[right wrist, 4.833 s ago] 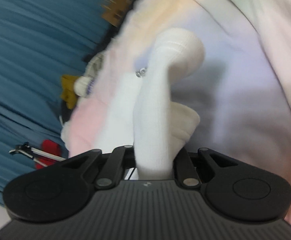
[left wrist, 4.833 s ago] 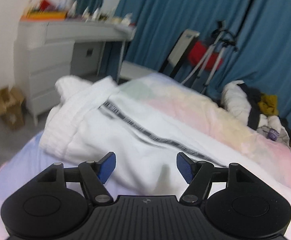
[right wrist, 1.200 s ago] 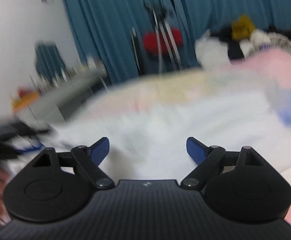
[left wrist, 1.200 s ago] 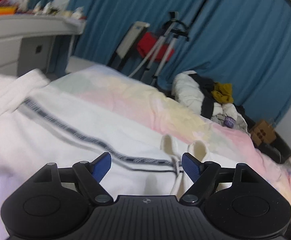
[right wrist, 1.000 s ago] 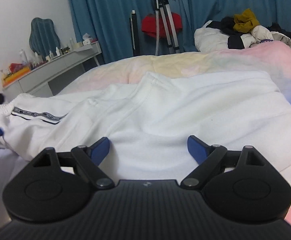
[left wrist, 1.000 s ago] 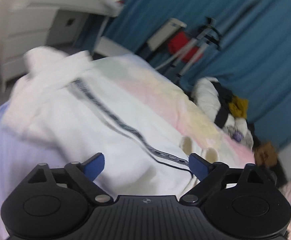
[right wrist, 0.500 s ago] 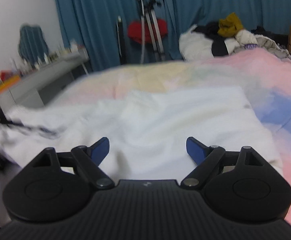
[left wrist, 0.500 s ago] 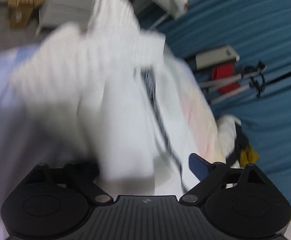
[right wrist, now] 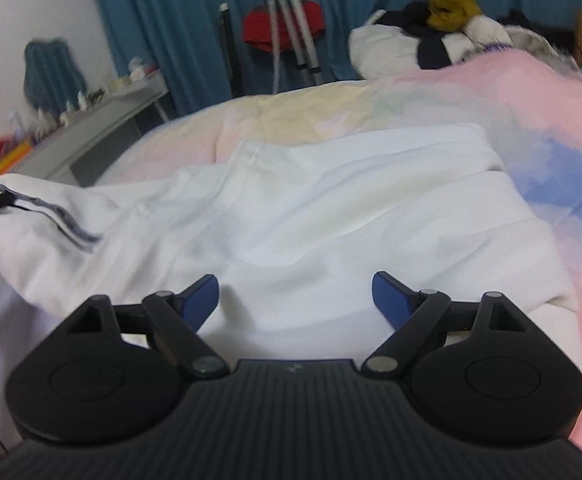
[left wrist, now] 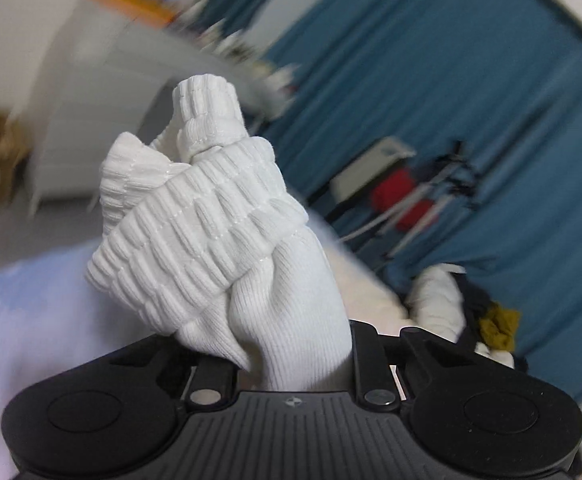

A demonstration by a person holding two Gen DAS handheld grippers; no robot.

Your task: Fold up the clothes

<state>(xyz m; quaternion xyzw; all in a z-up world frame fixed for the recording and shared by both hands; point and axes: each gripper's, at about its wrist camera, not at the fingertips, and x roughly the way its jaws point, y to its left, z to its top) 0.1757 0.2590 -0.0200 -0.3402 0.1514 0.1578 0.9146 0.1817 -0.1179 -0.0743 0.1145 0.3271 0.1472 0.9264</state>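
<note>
White track pants (right wrist: 331,216) with a dark side stripe (right wrist: 67,228) lie spread on the pastel bed cover (right wrist: 531,92). My left gripper (left wrist: 291,360) is shut on the pants' ribbed cuff end (left wrist: 207,220) and holds it lifted above the bed; the cloth hides its fingertips. My right gripper (right wrist: 295,296) is open and empty, just above the middle of the pants; its blue fingertips (right wrist: 387,296) are wide apart.
A pile of other clothes (right wrist: 431,40) lies at the far edge of the bed. A tripod with a red item (right wrist: 283,24) stands before blue curtains (left wrist: 451,80). A grey desk (right wrist: 91,132) with small items stands to the left.
My left gripper was open over the pants, has closed on the cuff end and lifted it. My right gripper stays open and has moved slightly nearer the cloth.
</note>
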